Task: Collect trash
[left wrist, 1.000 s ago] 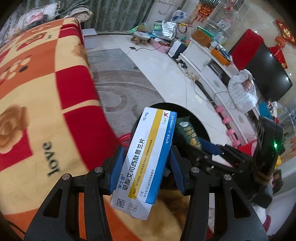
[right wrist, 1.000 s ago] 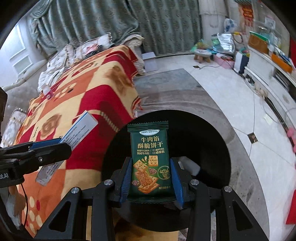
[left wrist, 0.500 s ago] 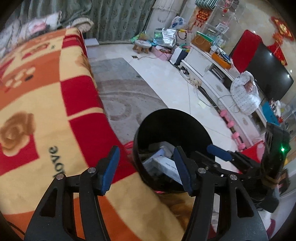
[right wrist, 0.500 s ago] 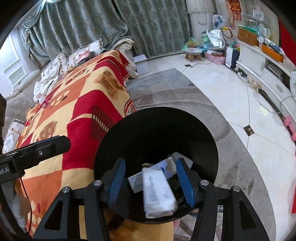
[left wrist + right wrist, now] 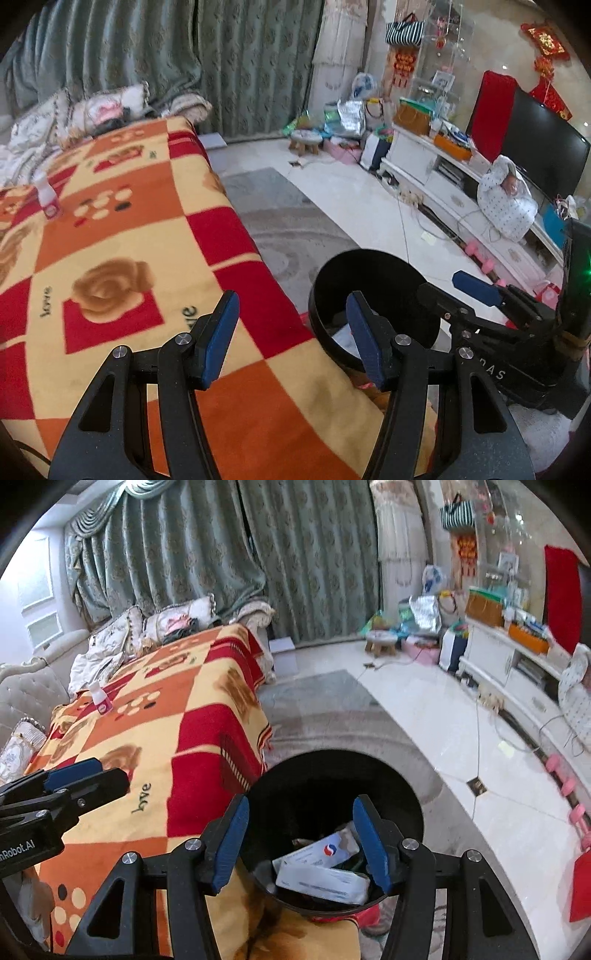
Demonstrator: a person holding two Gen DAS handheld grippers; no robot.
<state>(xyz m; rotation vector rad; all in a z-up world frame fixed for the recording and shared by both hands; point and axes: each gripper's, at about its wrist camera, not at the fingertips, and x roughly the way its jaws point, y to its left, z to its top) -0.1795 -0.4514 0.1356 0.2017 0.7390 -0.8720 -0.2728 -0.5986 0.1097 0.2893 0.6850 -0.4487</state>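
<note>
A black round trash bin (image 5: 332, 775) stands on the floor at the blanket's right edge; it also shows in the left wrist view (image 5: 373, 280). White medicine boxes (image 5: 321, 875) lie inside it among other wrappers. My right gripper (image 5: 300, 840) is open and empty just above the bin's near rim. My left gripper (image 5: 293, 334) is open and empty over the blanket's edge, left of the bin. A small white bottle with a pink label (image 5: 47, 195) stands far back on the blanket, also visible in the right wrist view (image 5: 99, 698).
A red, orange and yellow checked blanket (image 5: 122, 236) covers the surface. Pillows (image 5: 162, 624) lie at its far end before green curtains. A grey rug (image 5: 332, 698), tiled floor, a white TV cabinet (image 5: 454, 192), a small stool (image 5: 306, 140) and bags stand to the right.
Both grippers opened: the medicine box and the green biscuit packet dropped into the bin. Both grippers then tilted up and pulled back, showing more of the room.
</note>
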